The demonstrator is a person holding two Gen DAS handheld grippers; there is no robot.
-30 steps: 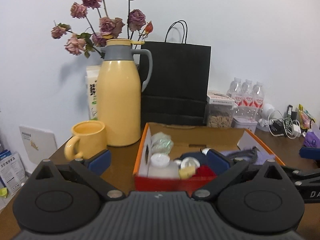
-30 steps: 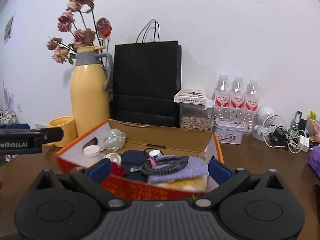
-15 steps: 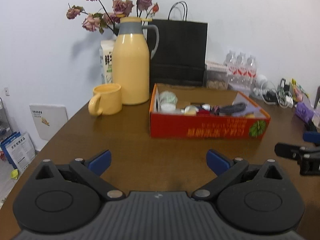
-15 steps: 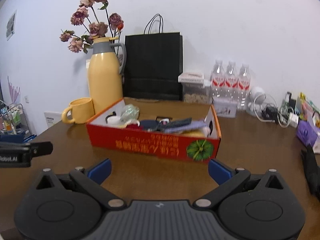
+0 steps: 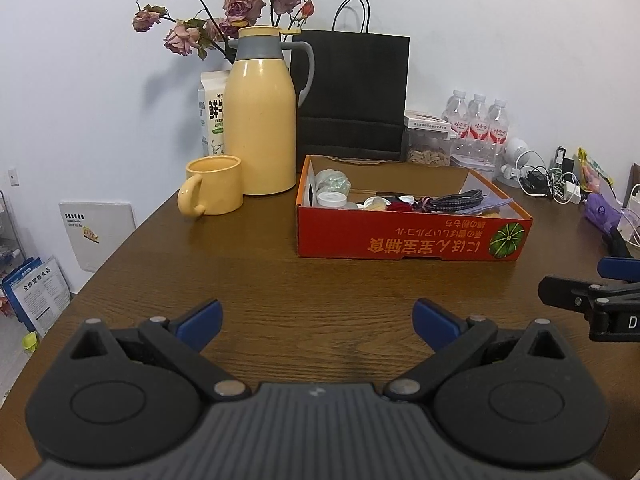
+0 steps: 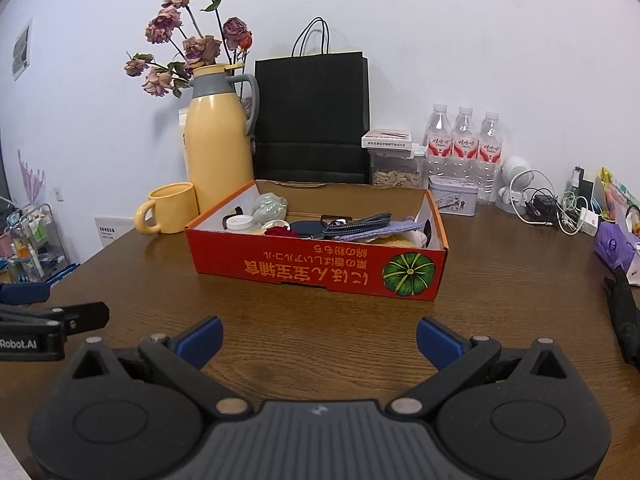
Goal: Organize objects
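A red cardboard box (image 5: 404, 240) with a pumpkin print stands on the brown table (image 5: 320, 300), also in the right wrist view (image 6: 312, 266). It holds several small things: a white lidded jar (image 5: 332, 199), a coiled dark cable (image 5: 460, 202), a purple cloth (image 6: 384, 227). My left gripper (image 5: 318, 318) is open and empty, low over the table well in front of the box. My right gripper (image 6: 320, 338) is open and empty, also in front of the box. Each gripper shows at the edge of the other's view.
A yellow thermos (image 5: 260, 120) and yellow mug (image 5: 212, 192) stand left of the box. A black paper bag (image 5: 352, 92), a seed container (image 6: 394, 160), water bottles (image 6: 464, 144), a tin (image 6: 454, 196) and tangled chargers (image 6: 560, 208) line the back. A black object (image 6: 624, 320) lies right.
Both grippers have pulled back from right over the box to well in front of it. They stay open and empty.
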